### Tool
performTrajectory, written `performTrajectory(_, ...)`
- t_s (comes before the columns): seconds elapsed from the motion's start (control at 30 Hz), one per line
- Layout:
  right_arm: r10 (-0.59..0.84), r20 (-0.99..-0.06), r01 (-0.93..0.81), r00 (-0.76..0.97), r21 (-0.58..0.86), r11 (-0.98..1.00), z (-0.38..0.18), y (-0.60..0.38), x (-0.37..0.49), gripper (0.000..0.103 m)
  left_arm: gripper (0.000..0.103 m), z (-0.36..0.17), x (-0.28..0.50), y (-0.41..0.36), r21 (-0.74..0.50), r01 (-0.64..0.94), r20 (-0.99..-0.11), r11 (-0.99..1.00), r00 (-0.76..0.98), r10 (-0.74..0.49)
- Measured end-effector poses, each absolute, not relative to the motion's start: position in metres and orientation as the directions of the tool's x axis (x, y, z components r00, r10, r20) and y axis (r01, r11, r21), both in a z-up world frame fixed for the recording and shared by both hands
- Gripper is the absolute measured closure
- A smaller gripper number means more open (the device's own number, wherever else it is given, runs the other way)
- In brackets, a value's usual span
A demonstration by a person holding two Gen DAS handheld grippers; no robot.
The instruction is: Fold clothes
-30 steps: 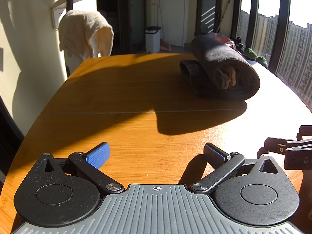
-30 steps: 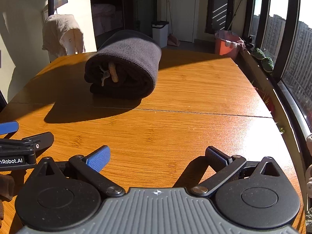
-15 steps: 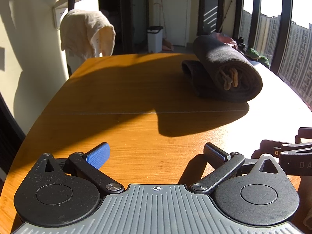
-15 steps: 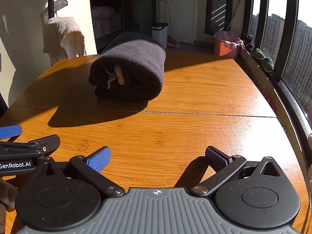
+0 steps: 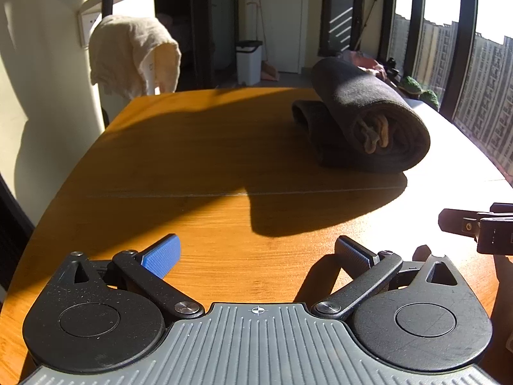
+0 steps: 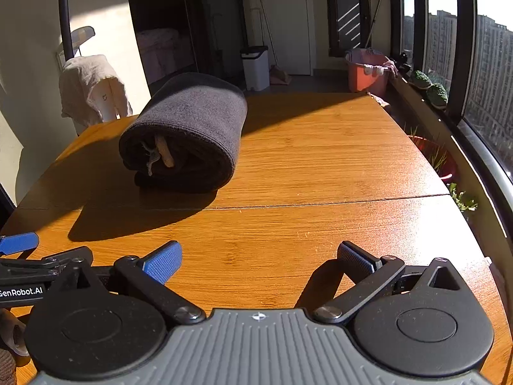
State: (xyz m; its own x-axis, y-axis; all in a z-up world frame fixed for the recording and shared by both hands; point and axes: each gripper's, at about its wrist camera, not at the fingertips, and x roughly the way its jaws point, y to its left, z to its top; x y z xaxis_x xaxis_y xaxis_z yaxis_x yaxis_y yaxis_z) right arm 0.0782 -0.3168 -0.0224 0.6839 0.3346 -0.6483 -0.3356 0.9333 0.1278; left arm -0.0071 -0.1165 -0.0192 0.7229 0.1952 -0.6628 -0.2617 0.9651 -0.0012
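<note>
Dark grey fabric, rolled into a thick bundle, makes up the garment [image 5: 368, 122] that lies on the orange wooden desk [image 5: 198, 166], toward its far half and just beyond the seam that runs across the boards; a tan cord end and a pale knotted string poke out of the open end of the roll [image 6: 162, 155]. The roll throws a long shadow toward the near edge. The left gripper [image 5: 256, 253] hangs low over the near part of the desk with its jaws spread wide and nothing between them, well apart from the garment. The right gripper [image 6: 258, 256] is just beside it, likewise with jaws wide apart and empty. Beyond the desk a cream cloth [image 5: 134, 51] is draped over a chair back, a white bin [image 6: 255, 67] stands by a doorway, and a pink bucket [image 6: 365, 73] sits near the windows.
</note>
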Motion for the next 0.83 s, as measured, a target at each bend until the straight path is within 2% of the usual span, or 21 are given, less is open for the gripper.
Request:
performTrajectory(0.07,0.340,-0.633,-0.328,0.696,0.142,0.934,-0.020,-0.321,0.082,0.000,0.000,-0.017,-0.005,-0.113,-0.030,-0.257,-0.661,0.966,0.730,0.173)
performTrajectory(0.13,0.329,-0.593,-0.319,0.735,0.125,0.939,-0.015,-0.328,0.081,0.000,0.000,-0.009,-0.003,-0.106,-0.123,-0.202,-0.638,0.972,0.766,0.079)
performTrajectory(0.27,0.305,-0.521,-0.277,0.797,0.133,0.952,-0.008,-0.345,0.080,0.000,0.000,0.027,0.014,-0.101,-0.285,-0.014,-0.519,0.958,0.843,-0.142)
performTrajectory(0.37,0.349,-0.511,-0.276,0.786,0.216,0.937,-0.010,-0.356,0.078,0.000,0.000,0.039,0.052,-0.109,-0.301,-0.006,-0.522,0.954,0.838,-0.160)
performTrajectory(0.47,0.366,-0.517,-0.290,0.774,0.226,0.930,-0.015,-0.355,0.075,0.000,0.000,0.030,0.079,-0.118,-0.299,-0.043,-0.585,0.953,0.797,-0.147)
performTrajectory(0.57,0.371,-0.518,-0.293,0.771,0.229,0.928,-0.015,-0.354,0.077,0.000,0.000,0.021,0.075,-0.126,-0.267,-0.042,-0.587,0.963,0.799,-0.128)
performTrajectory(0.67,0.370,-0.522,-0.290,0.768,0.231,0.929,-0.014,-0.351,0.082,0.000,0.000,0.016,0.063,-0.130,-0.193,-0.090,-0.576,0.977,0.816,-0.039)
performTrajectory(0.83,0.362,-0.491,-0.294,0.792,0.212,0.932,-0.002,-0.344,0.090,0.000,0.000,0.015,0.053,-0.114,-0.213,-0.125,-0.579,0.969,0.815,-0.022)
